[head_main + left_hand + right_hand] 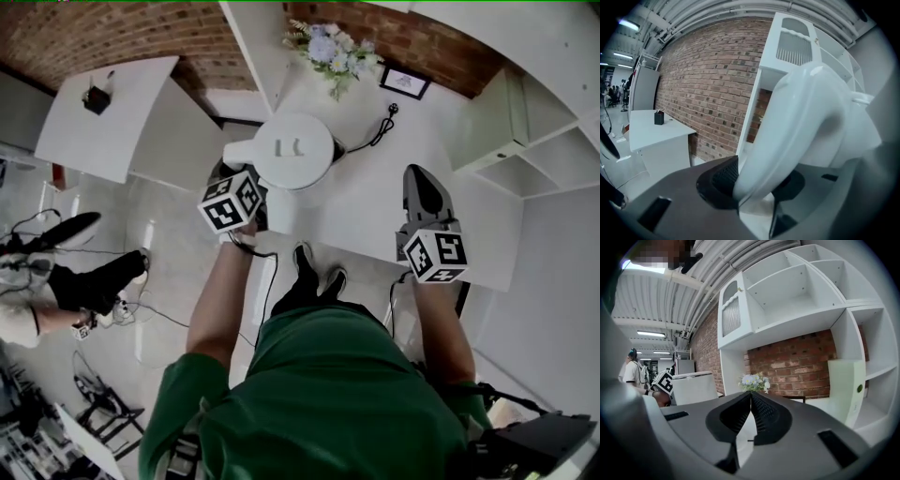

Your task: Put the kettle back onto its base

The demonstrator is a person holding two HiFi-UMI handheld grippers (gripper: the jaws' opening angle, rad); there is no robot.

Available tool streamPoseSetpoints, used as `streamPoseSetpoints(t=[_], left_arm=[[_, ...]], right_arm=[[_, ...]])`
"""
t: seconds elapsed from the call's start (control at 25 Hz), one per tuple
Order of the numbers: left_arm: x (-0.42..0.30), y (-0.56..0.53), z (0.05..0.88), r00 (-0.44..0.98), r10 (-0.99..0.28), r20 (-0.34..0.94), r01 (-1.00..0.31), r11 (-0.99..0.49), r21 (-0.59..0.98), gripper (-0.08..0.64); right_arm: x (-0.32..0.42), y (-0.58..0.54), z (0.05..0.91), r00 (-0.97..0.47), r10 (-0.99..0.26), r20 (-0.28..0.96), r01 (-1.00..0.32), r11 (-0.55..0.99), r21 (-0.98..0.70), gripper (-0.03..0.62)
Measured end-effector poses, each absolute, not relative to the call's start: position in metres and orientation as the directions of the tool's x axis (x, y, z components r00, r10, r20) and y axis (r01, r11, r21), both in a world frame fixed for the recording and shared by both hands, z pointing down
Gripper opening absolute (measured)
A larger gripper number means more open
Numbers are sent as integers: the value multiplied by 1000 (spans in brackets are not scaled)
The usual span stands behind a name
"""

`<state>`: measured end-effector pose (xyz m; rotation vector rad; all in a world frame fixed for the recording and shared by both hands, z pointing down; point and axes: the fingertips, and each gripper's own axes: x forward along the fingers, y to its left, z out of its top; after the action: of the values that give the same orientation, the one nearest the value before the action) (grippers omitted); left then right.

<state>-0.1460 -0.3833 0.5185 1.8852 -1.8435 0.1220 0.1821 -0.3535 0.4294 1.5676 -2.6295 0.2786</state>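
Note:
The white kettle (292, 150) hangs over the left end of the white table (375, 202), seen from above with its lid toward me. My left gripper (267, 208) is shut on the kettle's handle (787, 140), whose white curve fills the space between the two dark pads in the left gripper view. A black cord (375, 131) runs from the wall up to the kettle's right side; the base itself is hidden under the kettle. My right gripper (424, 183) hovers over the table to the right, shut with nothing in it, pads touching (751, 397). The kettle (693, 387) shows at the left of the right gripper view.
A vase of flowers (333, 52) and a small picture frame (405, 82) stand at the table's back by the brick wall. White shelving (534, 141) rises on the right. A second white table (112, 112) is far left, and a person (56, 281) sits on the floor.

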Motion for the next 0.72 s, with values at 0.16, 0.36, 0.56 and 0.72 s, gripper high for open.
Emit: streamPoseSetpoints(t=[0.16, 0.36, 0.56, 0.72], left_arm=[[-146, -413, 535, 95, -918, 386, -959, 20, 283, 167], [-149, -440, 557, 116, -903, 414, -961, 3, 277, 167], [-150, -462, 576, 124, -895, 428, -972, -24, 232, 167], [-146, -476, 588, 139, -893, 429, -972, -40, 231, 167]], right_arm=[[176, -373, 435, -455, -872, 182, -891, 443, -100, 21], [166, -391, 447, -434, -872, 228, -901, 422, -99, 21], [163, -403, 463, -413, -872, 262, -911, 401, -101, 21], [164, -409, 476, -398, -870, 291, -917, 386, -99, 21]])
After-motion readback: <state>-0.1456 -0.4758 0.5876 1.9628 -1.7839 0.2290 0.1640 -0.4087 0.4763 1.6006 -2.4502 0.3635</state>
